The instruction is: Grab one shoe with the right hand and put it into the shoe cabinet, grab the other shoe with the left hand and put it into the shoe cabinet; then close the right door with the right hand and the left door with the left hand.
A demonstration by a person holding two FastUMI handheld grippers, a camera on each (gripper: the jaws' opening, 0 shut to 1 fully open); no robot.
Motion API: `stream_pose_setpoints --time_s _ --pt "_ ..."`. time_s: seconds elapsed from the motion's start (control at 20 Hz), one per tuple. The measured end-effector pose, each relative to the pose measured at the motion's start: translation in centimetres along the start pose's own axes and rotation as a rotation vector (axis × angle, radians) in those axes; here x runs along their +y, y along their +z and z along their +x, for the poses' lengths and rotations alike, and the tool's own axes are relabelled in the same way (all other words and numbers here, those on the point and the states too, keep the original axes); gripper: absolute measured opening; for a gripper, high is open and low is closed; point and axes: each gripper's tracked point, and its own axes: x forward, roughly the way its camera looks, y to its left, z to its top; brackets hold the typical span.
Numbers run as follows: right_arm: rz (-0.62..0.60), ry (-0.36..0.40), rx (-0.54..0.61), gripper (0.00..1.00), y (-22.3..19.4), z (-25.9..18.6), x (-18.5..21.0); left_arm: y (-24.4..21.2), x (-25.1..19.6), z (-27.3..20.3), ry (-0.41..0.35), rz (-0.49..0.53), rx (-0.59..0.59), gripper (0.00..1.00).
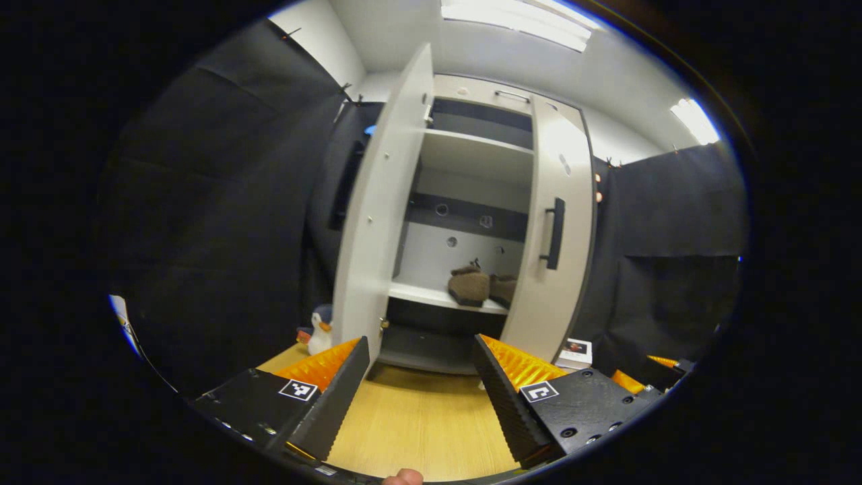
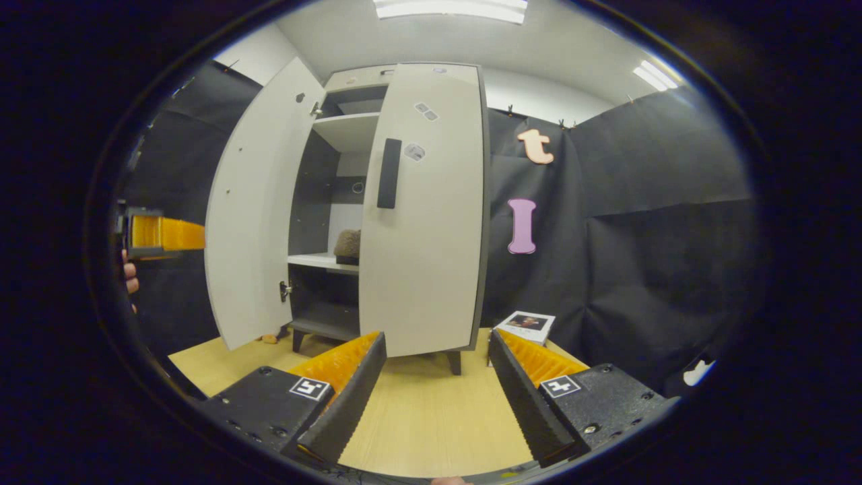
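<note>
Two brown fuzzy shoes (image 1: pixel 479 286) sit side by side on the middle shelf (image 1: pixel 421 294) of the white shoe cabinet (image 1: pixel 471 162). Its left door (image 1: pixel 380 215) swings wide open; its right door (image 1: pixel 555 229), with a black handle (image 1: pixel 553 233), stands nearly shut. My left gripper (image 1: pixel 421 367) is open and empty, a little in front of the cabinet. From the right gripper view one shoe (image 2: pixel 347 245) peeks past the right door (image 2: pixel 421 209). My right gripper (image 2: pixel 436 360) is open and empty, facing that door. The left gripper (image 2: pixel 161 234) shows at far left.
A toy penguin (image 1: pixel 319 329) stands on the wooden floor (image 1: pixel 424 424) left of the cabinet. A small white box (image 2: pixel 526 326) lies on the floor right of the cabinet. Black cloth walls close in both sides.
</note>
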Motion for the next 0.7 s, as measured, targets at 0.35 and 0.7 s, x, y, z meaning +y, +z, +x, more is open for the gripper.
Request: stream_pose_setpoints --time_s 0.35,0.7 --pt "-0.022 0.041 -0.002 0.99 0.0 -0.5 1.1 8.5 10.8 6.7 0.194 0.128 -0.107 0.94" --pt "-0.031 -0.004 -0.005 0.99 0.1 -0.8 -0.6 13.7 13.8 12.8 0.176 0.09 -0.137 0.93"
